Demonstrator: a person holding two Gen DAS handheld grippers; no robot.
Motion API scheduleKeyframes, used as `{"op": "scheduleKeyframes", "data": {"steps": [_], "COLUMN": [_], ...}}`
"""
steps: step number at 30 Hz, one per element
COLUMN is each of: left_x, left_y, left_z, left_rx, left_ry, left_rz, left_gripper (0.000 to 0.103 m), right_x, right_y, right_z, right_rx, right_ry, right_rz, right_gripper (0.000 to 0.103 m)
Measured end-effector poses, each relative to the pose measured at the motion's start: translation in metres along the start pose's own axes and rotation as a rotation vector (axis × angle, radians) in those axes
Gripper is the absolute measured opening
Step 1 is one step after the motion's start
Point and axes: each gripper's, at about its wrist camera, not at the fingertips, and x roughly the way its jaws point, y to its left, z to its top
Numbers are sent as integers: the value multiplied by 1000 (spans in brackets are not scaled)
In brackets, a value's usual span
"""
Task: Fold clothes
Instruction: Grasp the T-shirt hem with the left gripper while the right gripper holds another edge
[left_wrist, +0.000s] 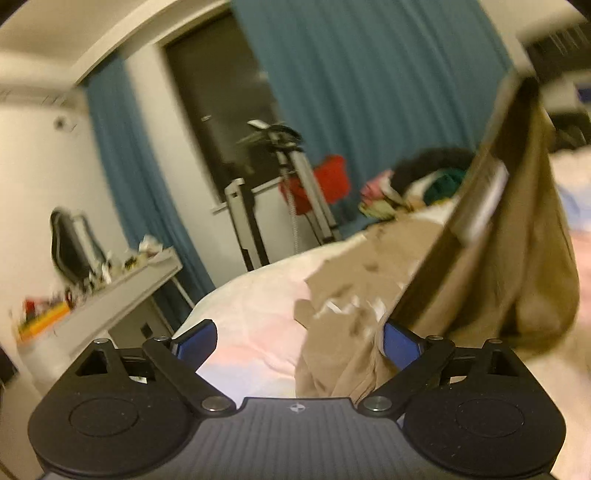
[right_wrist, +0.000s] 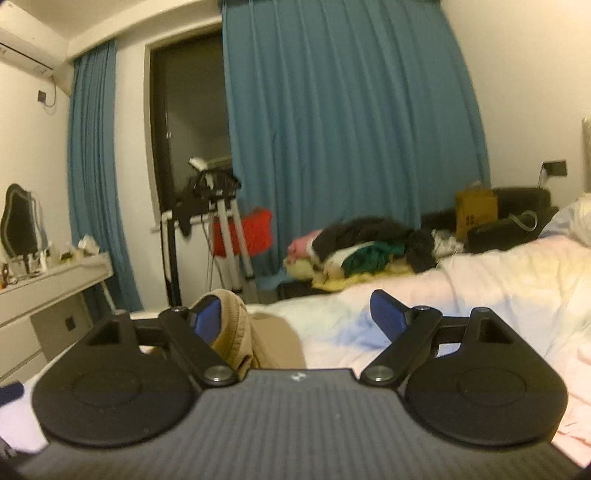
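Bed (right_wrist: 480, 280) — tan garment (right_wrist: 236, 332) against right jaws' left pad.

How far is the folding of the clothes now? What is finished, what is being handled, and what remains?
Finished: no folded garment shows. In hand: the tan garment lies crumpled on the white bedding, part of it draped over the right gripper's finger; both that gripper and the left gripper stand open, clamping nothing. Left: this garment, and the mixed pile of clothes at the bed's far edge.

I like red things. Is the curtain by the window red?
No, the curtain beside the dark window is blue.
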Motion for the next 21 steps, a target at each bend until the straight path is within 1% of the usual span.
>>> {"op": "scheduleKeyframes", "data": {"steps": [2,4,7,11,13,15,18,21], "left_x": [2,3,3,4,10,16,20,14], "left_y": [-10,-16,-20,-23,-20,-18,-3,18], "left_z": [-3,-7,-11,-14,-12,-11,-7,-2], "left_rx": [39,64,64,44,17,-9,-93,-197], "left_ry": [13,21,22,22,14,5,-18,-75], "left_rz": [-19,-41,-52,-71,-42,-10,20,59], "left_gripper": [97,97,97,97,97,98,99,99], "right_x": [-4,-5,-4,-7,-11,-11,-11,-12], "right_y": [-2,-6,-11,-12,-11,-10,-13,-15], "right_z": [3,5,5,6,6,6,6,6], "right_rx": [6,6,18,39,45,40,52,60], "right_ry": [-29,-40,-36,-38,-44,-46,-49,-51], "right_rz": [0,1,2,41,58,52,40,34], "right_gripper": [85,85,85,85,85,85,85,85]}}
